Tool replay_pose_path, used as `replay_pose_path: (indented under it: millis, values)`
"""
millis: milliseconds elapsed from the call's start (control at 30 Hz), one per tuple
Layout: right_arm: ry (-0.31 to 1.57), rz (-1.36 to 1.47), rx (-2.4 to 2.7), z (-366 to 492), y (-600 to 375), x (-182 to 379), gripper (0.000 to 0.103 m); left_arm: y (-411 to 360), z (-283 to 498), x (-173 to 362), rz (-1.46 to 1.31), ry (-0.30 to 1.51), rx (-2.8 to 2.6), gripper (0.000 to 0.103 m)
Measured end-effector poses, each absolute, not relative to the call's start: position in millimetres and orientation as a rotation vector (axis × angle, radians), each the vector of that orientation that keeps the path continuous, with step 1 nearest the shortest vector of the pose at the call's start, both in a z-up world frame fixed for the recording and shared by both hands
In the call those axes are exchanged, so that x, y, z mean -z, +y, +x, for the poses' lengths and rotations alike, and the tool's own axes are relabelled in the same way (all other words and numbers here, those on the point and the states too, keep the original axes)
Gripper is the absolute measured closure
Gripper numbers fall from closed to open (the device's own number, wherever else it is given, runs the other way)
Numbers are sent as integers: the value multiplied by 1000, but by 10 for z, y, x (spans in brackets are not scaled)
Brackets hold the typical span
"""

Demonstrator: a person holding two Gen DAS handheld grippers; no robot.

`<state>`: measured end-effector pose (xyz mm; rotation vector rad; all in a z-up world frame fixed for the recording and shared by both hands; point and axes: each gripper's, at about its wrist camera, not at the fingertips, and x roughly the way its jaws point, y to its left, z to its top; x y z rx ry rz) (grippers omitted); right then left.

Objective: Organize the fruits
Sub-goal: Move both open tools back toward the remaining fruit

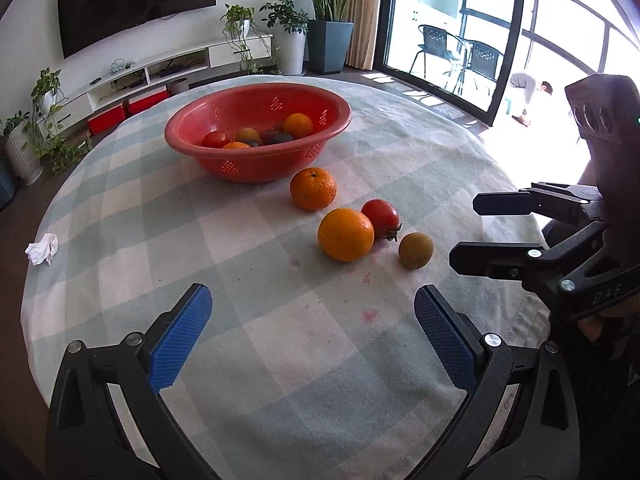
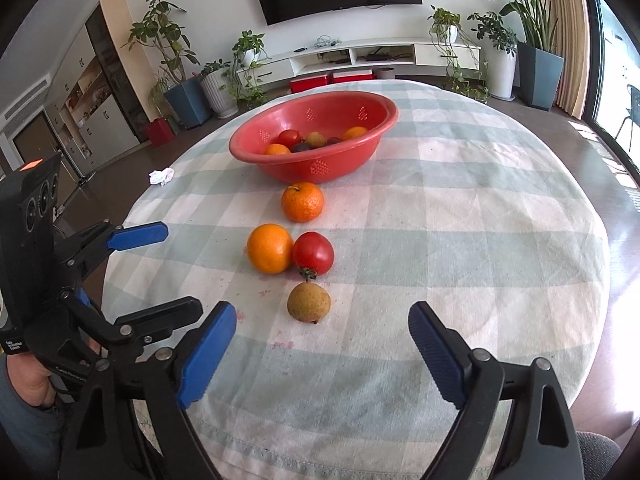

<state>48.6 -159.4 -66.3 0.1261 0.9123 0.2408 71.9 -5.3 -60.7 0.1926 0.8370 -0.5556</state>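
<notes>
My right claw (image 2: pixel 322 354) hangs released above the counter's (image 2: pixel 460 216) near edge, nothing between its pads. The brownish fruit (image 2: pixel 308 302) lies just ahead of it, apart from both pads. Beyond sit a tomato (image 2: pixel 313 253) touching an orange (image 2: pixel 269 248), then a mandarin (image 2: pixel 302 201) beside the red basket (image 2: pixel 316 168). My left claw (image 1: pixel 312 320) is also released, empty.

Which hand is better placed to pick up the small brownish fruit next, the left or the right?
Probably the right. The right gripper is open and the small brownish fruit lies just ahead, centred between its fingers. For the left gripper, that fruit sits off to its right side, beyond the smooth orange.
</notes>
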Motion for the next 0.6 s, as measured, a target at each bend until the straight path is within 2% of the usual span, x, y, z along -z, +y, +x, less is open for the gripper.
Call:
replay_pose_path:
  millis: [167,600]
  values:
    - [938,90,-240,597,-1494,740,32,25,693,589,176,836,540,0]
    - [996,-22,-261,711,-1280,959,60,53,720,573,156,831,539,0]
